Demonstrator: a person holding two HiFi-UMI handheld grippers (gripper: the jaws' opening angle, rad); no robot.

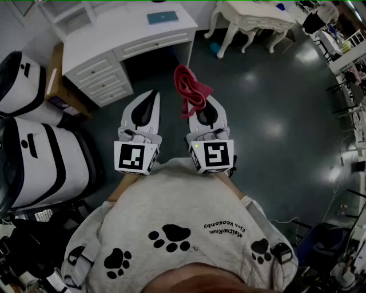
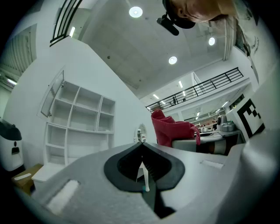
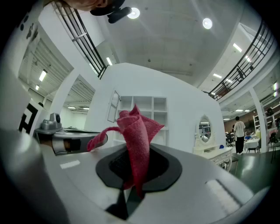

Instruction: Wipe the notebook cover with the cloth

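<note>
A teal notebook (image 1: 163, 17) lies on the white desk (image 1: 108, 34) at the far side of the head view. A red cloth (image 1: 190, 90) sticks up from my right gripper (image 1: 201, 106), which is shut on it; in the right gripper view the cloth (image 3: 136, 135) rises folded out of the closed jaws of the right gripper (image 3: 134, 154). My left gripper (image 1: 154, 95) is beside it, shut and holding nothing. From the left gripper (image 2: 141, 147) the cloth (image 2: 173, 130) shows to the right. Both grippers are held close to the person's chest, well short of the desk.
The desk has a drawer unit (image 1: 106, 77) and an open knee space. An ornate white table (image 1: 257, 17) stands at the back right. Large white and black units (image 1: 34, 154) fill the left side. Dark floor (image 1: 274, 114) spreads to the right.
</note>
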